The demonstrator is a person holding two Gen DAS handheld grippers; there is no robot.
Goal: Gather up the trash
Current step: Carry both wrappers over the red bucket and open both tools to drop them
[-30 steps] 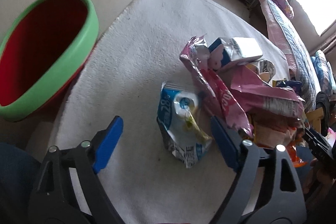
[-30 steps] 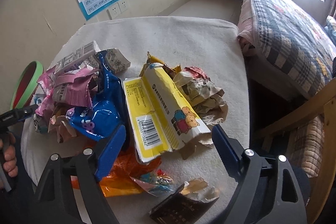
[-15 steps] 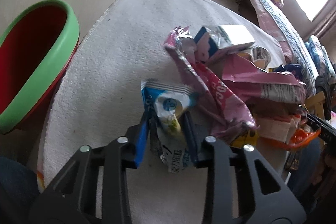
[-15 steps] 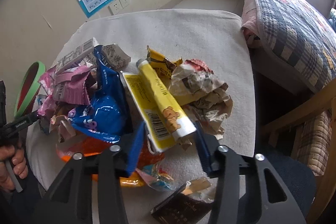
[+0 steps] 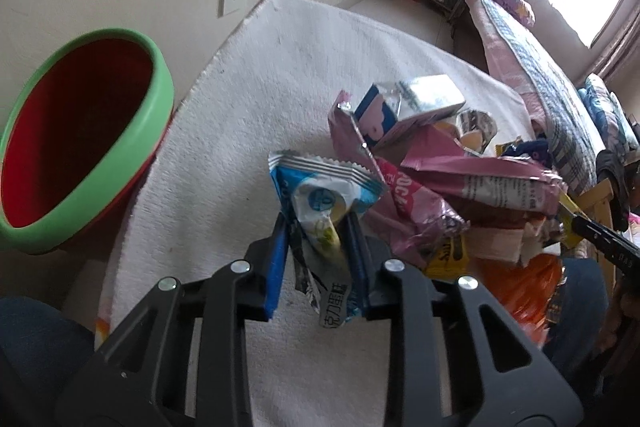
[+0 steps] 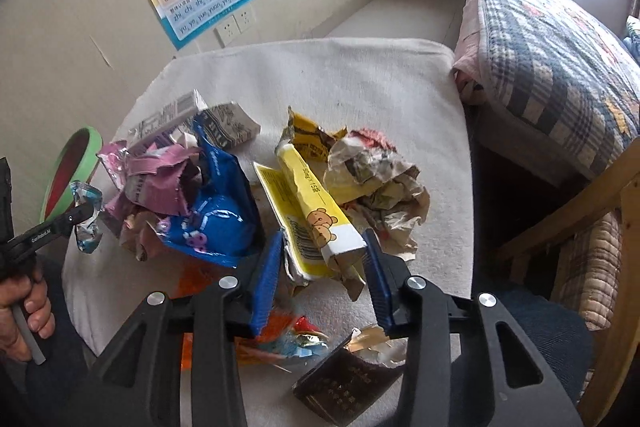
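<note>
A blue-and-white wrapper (image 5: 324, 211) is pinched between the blue pads of the left gripper (image 5: 318, 259), its long axis running up and away from the jaws, its lower end hanging below them over the white cloth (image 5: 256, 99). The red bin with a green rim (image 5: 80, 147) is seen beside the table, well apart from the wrapper and to that gripper's left, so it is judged that the carry must go leftward and that the left hand is the nearer one. A crushed yellow carton (image 6: 316, 219) is caught at its near end in the right gripper (image 6: 324, 267), whose jaws are closing on it; its length points away toward the far trash heap (image 6: 188, 199), with the bin lying well off to the left
</note>
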